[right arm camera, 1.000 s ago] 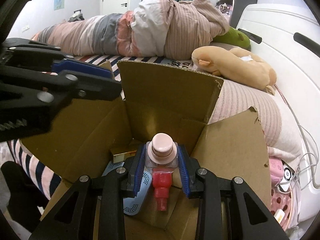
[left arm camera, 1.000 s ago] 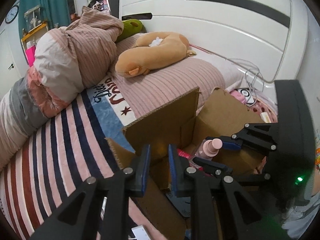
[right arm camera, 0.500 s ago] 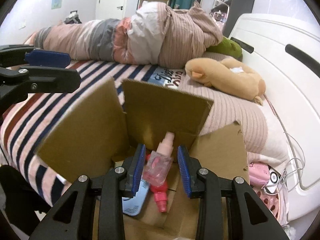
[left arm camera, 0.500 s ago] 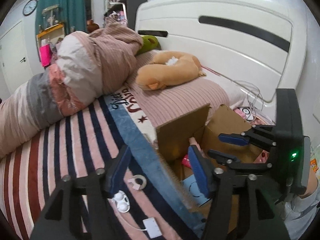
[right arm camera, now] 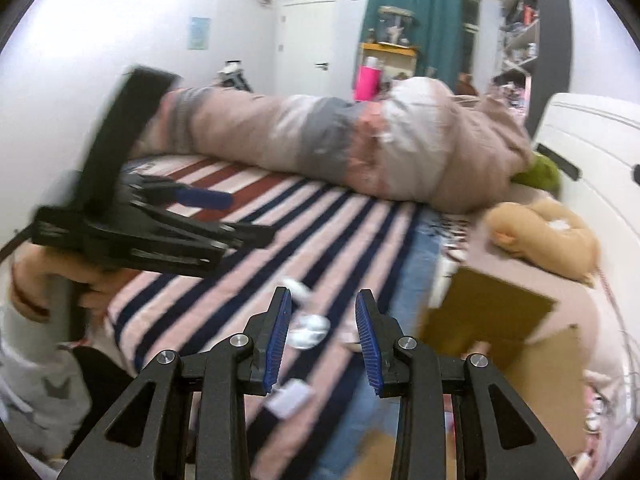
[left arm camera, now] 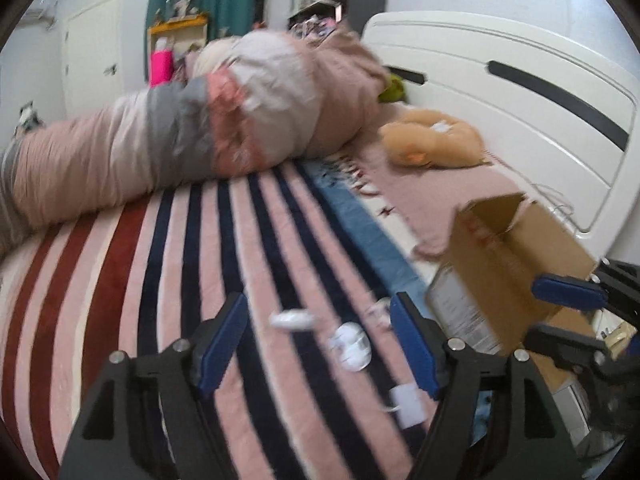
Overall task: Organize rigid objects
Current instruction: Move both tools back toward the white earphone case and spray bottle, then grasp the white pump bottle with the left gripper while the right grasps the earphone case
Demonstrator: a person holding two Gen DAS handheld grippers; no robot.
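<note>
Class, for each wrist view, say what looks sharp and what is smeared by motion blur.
Left wrist view: left gripper sharp; striped blanket, small white items and cardboard box smeared. Right wrist view: right gripper sharp; left gripper and bedding smeared.

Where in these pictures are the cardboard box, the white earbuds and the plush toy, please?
cardboard box (left arm camera: pixel 492 264): left wrist view, on its brown outer side wall.
white earbuds (left arm camera: pixel 350 346): left wrist view, on the blurred white middle.
plush toy (right arm camera: pixel 548 232): right wrist view, on its tan body.

Left gripper (left arm camera: pixel 320 340) fills the lower frame, jaws spread wide and holding nothing. Right gripper (right arm camera: pixel 322 332) sits low centre, jaws parted, also holding nothing.
</note>
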